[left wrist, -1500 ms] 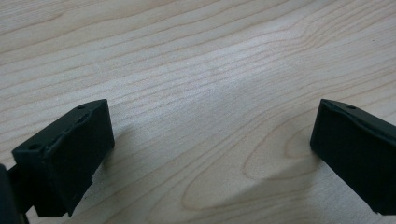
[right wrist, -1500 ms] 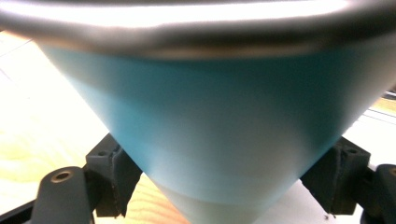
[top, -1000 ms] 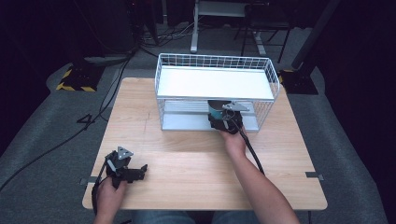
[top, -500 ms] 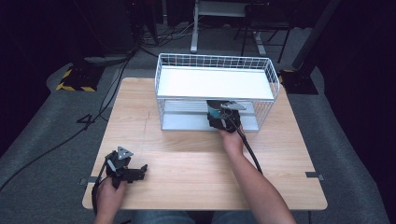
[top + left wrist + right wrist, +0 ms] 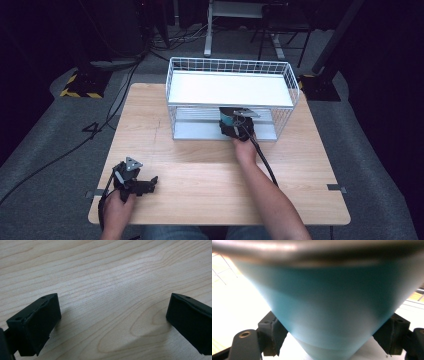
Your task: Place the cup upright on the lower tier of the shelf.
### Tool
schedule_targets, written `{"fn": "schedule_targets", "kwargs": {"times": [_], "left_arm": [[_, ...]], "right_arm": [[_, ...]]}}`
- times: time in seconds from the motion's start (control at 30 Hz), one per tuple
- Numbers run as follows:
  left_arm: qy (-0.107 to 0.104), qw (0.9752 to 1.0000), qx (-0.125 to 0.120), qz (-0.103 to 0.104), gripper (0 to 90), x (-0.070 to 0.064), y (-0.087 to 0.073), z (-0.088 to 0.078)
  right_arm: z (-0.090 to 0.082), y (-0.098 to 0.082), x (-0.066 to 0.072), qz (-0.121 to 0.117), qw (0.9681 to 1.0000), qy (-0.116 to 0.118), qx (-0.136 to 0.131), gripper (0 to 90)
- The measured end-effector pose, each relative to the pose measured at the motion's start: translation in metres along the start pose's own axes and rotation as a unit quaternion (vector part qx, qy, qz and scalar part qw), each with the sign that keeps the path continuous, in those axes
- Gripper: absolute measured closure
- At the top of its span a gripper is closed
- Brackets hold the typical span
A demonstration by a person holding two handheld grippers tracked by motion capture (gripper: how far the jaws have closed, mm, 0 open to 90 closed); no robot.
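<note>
Right claw [image 5: 231, 121] grasps teal cup [image 5: 327, 315] inside lower level of white wire rack [image 5: 230, 65], under white shelf [image 5: 227, 89]. Rack wires close around. Left claw [image 5: 145, 184] released, resting on bare wooden counter [image 5: 200, 175], well apart.

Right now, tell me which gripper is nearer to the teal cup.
Right. The right gripper holds the teal cup between its jaws at the wire rack's lower shelf; the left gripper sits open at the table's near-left corner.
</note>
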State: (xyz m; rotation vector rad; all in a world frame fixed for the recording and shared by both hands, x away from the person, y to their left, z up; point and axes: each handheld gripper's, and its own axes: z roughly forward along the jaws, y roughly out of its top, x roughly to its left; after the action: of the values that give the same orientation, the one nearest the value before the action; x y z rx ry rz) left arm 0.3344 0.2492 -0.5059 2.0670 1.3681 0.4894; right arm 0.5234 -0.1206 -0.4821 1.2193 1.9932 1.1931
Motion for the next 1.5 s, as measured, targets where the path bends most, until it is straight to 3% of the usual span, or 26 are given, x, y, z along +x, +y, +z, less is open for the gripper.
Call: {"fn": "schedule_targets", "kwargs": {"times": [0.37, 0.57, 0.7, 0.8, 1.2, 1.5], "left_arm": [[0.000, 1.0000, 0.000, 0.000, 0.1, 0.000, 0.000, 0.000], [0.000, 1.0000, 0.000, 0.000, 0.1, 0.000, 0.000, 0.000], [0.000, 1.0000, 0.000, 0.000, 0.1, 0.000, 0.000, 0.000], [0.000, 1.0000, 0.000, 0.000, 0.1, 0.000, 0.000, 0.000], [0.000, 1.0000, -0.001, -0.001, 0.1, 0.000, 0.000, 0.000], [0.000, 1.0000, 0.000, -0.001, 0.1, 0.000, -0.001, 0.000]], "right_arm": [[0.002, 0.000, -0.003, 0.013, 0.9998, 0.014, -0.001, 21.5], [-0.002, 0.003, -0.004, -0.008, 0.9998, 0.018, 0.005, 17.6], [-0.007, 0.005, -0.004, -0.003, 0.9997, 0.024, 0.006, 14.8], [-0.009, 0.006, -0.004, -0.014, 0.9997, 0.022, 0.003, 14.7], [-0.040, 0.004, -0.007, -0.020, 0.9992, 0.032, 0.013, 14.3], [-0.081, 0.000, -0.021, -0.028, 0.9983, 0.048, 0.018, 14.4]]}}
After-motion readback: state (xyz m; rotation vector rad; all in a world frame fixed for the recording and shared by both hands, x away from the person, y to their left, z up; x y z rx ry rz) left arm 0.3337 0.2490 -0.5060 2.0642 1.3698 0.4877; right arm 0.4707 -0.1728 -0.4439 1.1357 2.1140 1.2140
